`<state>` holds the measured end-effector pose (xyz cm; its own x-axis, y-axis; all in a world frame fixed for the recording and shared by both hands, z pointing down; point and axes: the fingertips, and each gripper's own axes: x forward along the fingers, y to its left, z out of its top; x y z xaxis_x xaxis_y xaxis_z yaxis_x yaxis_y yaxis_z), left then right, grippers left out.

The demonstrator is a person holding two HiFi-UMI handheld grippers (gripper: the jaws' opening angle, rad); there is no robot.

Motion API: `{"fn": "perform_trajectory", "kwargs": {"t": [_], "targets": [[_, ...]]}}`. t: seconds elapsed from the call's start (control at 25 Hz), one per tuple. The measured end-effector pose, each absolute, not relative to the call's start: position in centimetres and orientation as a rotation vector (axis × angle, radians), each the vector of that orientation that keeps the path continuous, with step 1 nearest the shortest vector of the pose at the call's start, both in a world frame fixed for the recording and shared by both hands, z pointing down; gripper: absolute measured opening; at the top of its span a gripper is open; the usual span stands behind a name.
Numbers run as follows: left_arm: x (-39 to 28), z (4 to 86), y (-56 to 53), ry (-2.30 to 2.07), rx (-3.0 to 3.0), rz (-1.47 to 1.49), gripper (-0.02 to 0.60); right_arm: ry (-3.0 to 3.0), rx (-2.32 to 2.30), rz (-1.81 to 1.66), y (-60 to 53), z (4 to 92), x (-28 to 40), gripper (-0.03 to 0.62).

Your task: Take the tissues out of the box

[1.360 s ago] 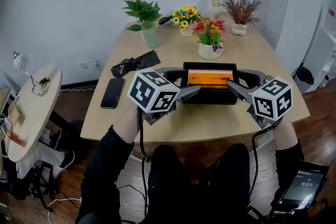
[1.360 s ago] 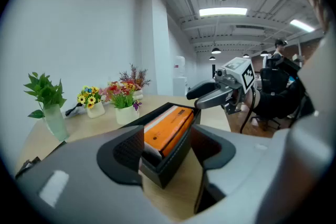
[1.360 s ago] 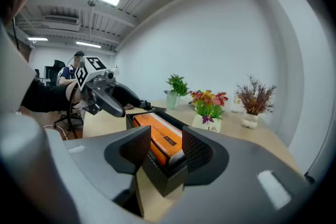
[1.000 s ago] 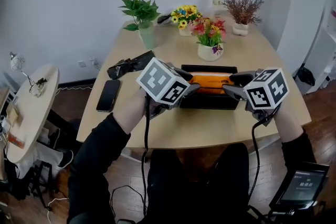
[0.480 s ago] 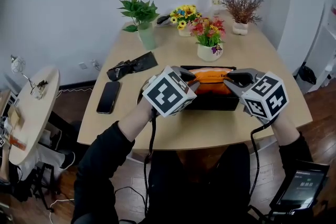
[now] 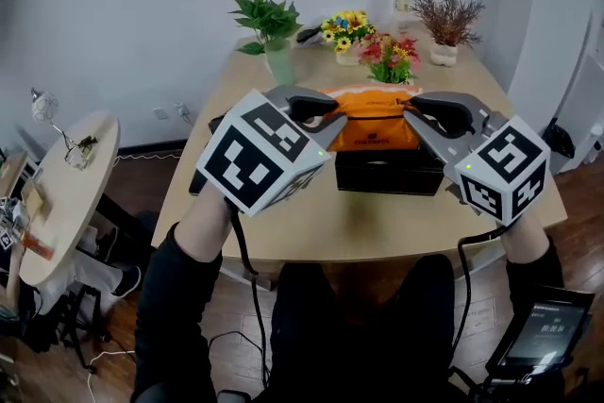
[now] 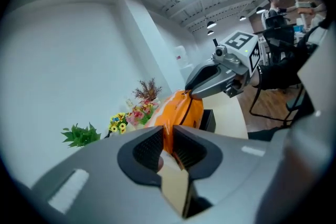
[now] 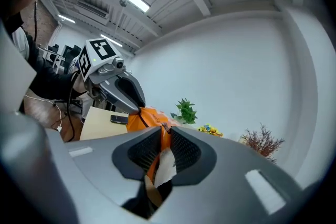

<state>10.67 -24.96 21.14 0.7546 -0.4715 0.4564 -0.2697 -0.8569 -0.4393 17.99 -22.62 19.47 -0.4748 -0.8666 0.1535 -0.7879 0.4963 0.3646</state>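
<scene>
An orange tissue pack (image 6: 370,118) hangs in the air just above the black box (image 6: 389,170) on the wooden table (image 6: 311,226). My left gripper (image 6: 330,115) is shut on the pack's left end. My right gripper (image 6: 413,115) has the right end between its pads, with its jaws still closing. In the left gripper view the orange wrapper (image 7: 181,112) runs from my left gripper (image 7: 168,145) to the right one's fingers (image 7: 210,80). In the right gripper view a pinched fold of wrapper (image 8: 144,119) and white tissue sit in my right gripper (image 8: 164,145).
At the table's far end stand a green plant (image 6: 269,28), yellow flowers (image 6: 347,31), a red flower pot (image 6: 392,59) and a dried plant (image 6: 446,19). A phone (image 8: 118,119) lies on the table's left. A round side table (image 6: 66,193) stands at left.
Both grippers closed on the ends of the orange pack inside the box. They then rose together, lifting the pack up out of the box.
</scene>
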Motion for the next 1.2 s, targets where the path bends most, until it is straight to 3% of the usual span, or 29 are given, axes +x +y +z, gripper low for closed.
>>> {"fn": "perform_trajectory", "kwargs": {"t": [0.6, 1.2], "targets": [[-6.0, 22.7, -26.1, 0.883, -2.585, -0.921, 0.040, -2.600, 1.054, -0.375, -25.6, 21.6, 1.7, 0.054], [-7.4, 28.9, -25.8, 0.902, -2.602, -0.950, 0.038, -2.568, 1.019, -0.231, -25.8, 27.8, 0.3, 0.051]]}}
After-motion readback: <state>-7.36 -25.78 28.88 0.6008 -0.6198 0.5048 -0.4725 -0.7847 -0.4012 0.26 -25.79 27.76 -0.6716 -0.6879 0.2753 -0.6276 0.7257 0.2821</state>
